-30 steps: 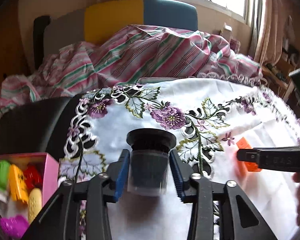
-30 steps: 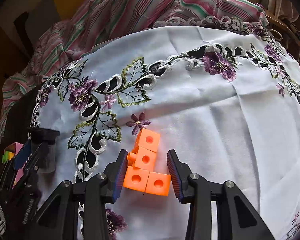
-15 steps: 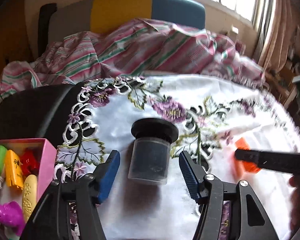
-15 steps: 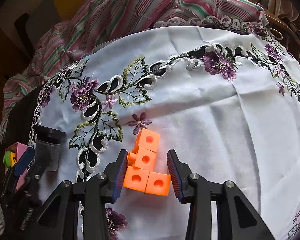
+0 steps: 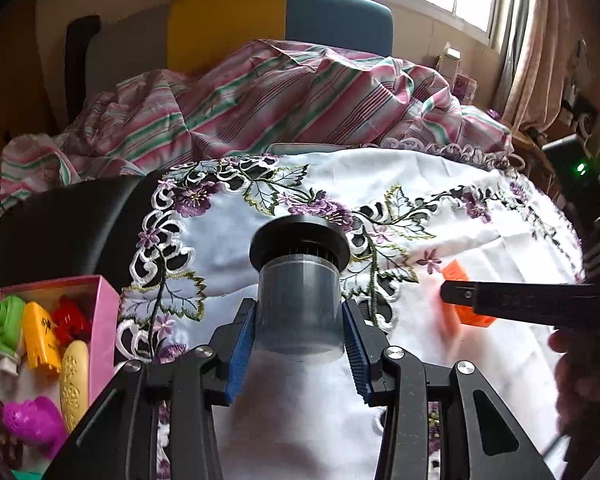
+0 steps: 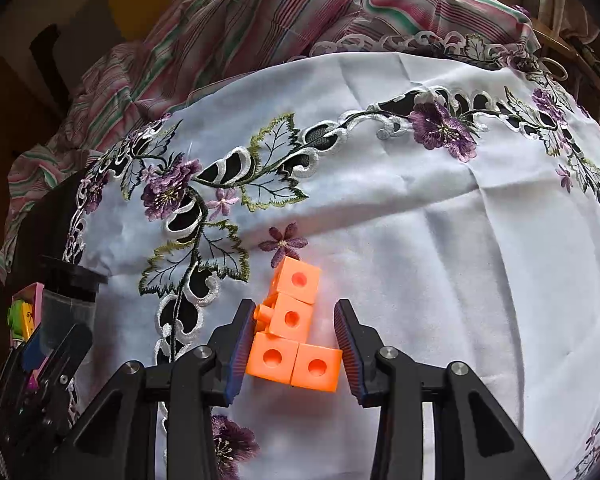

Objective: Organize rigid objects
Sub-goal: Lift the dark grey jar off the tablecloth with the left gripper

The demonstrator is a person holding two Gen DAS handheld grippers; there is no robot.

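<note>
A smoky grey translucent plastic jar [image 5: 299, 312] with a black ribbed lid [image 5: 299, 242] is showing between the blue-padded black fingers of the left gripper [image 5: 299, 350], whose jaws are closing against it. A white embroidered tablecloth [image 6: 400, 208] is carrying purple flowers, olive-edged leaves and black cutwork. Bright orange plastic linking cubes [image 6: 296, 334] are sitting between the dark blue pads of the black right gripper [image 6: 296, 350]. A pink cardboard box [image 5: 104, 320] is displaying green, orange, red, yellow and magenta toys. A rumpled bedsheet [image 5: 260, 96] striped pink, green and white is glowing before a yellow, blue and grey headboard [image 5: 260, 16].
</note>
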